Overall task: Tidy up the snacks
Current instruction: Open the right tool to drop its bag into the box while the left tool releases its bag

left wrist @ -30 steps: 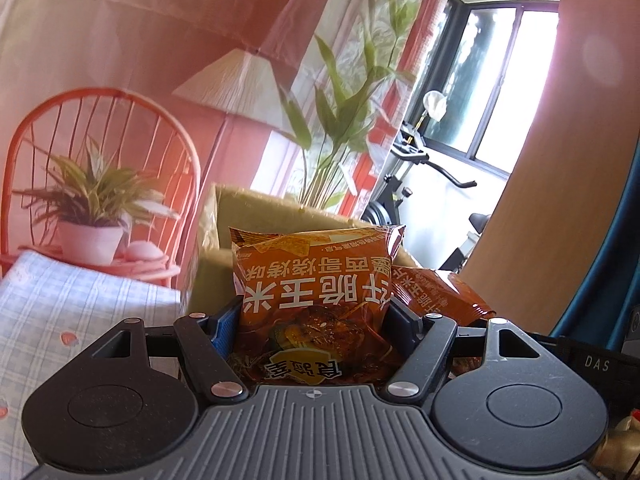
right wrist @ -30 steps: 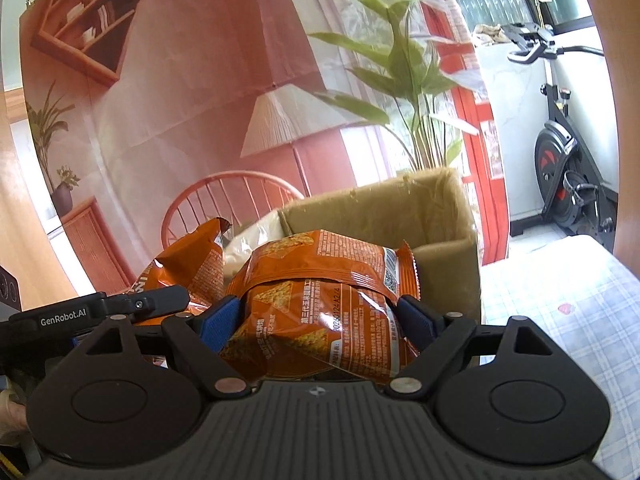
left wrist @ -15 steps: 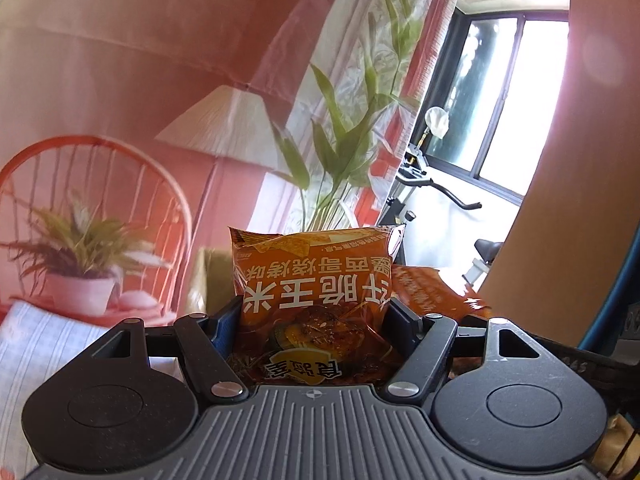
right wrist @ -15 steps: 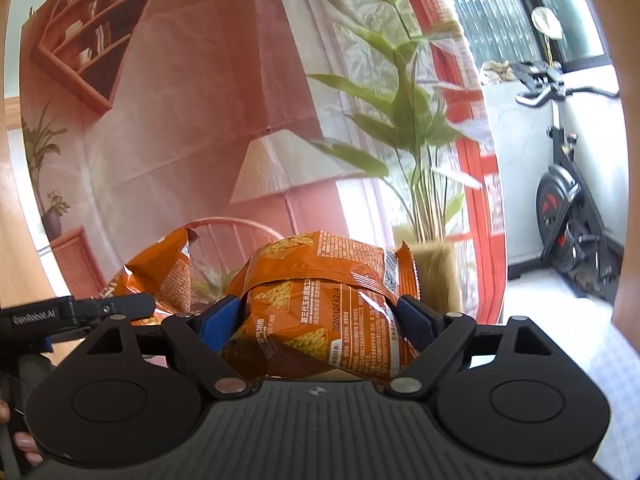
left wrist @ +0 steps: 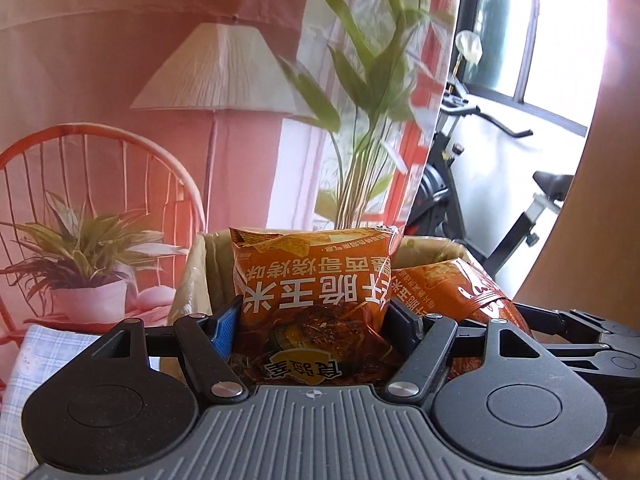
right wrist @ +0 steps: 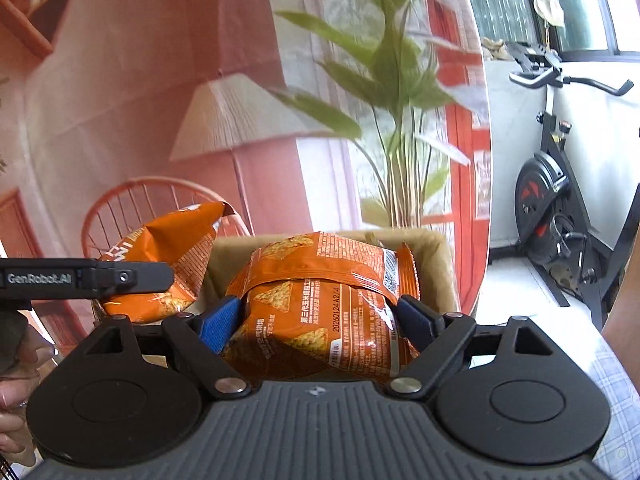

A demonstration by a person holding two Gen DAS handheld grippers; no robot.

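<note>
Cardboard box (left wrist: 192, 280) beyond both bags. Left tongs (left wrist: 316, 320) clamped on an orange corn-chip bag (left wrist: 312, 280), large white Chinese lettering upside down. Right tongs (right wrist: 316, 320) clamped on a second orange chip bag (right wrist: 320, 304), stamped "20260124 A2 4". "GenRobot.AI" on the neighbouring tool.

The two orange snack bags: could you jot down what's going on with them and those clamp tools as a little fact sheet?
left gripper: shut on an orange chip bag, held upright
right gripper: shut on a second orange bag, back side with printed date facing the camera
container: open cardboard box just beyond both bags
bags in box: not yet, both above or in front of its rim
surface: checked cloth
background: printed backdrop, exercise bike
</note>
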